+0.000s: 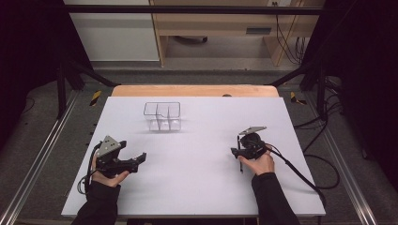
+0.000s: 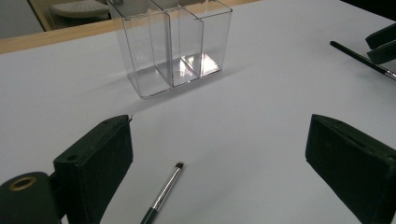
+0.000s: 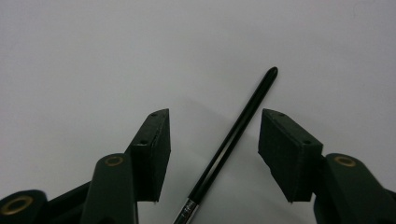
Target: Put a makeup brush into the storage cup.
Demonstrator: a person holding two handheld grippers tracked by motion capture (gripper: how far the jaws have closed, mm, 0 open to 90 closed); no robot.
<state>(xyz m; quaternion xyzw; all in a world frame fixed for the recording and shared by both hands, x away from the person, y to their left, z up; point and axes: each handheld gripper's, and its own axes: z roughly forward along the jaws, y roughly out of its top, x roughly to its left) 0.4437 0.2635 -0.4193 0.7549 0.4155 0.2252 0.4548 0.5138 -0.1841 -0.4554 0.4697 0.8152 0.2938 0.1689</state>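
Now, from the left edge across:
Left gripper [image 1: 141, 158]: held in the person's left hand [image 1: 107, 176] at about 8 o'clock on the white table [image 1: 197, 187]; jaws released and spread wide, gripping nothing.
Small brush [image 2: 163, 193]: lies flat on the table between the left gripper's jaws, bristle tip toward 1 o'clock in the left gripper view, touching neither pad.
Clear organiser [image 1: 163, 116]: upright toward 11 o'clock on the table, three compartments, well apart from both grippers.
Right gripper [image 1: 238, 153]: at about 4 o'clock, in the right hand [image 1: 259, 164]; jaws partly apart, pointed down.
Black-handled brush [image 3: 233, 137]: flat on the table between the right jaws, slanting toward 1 o'clock in the right gripper view; pads either side, not touching it.
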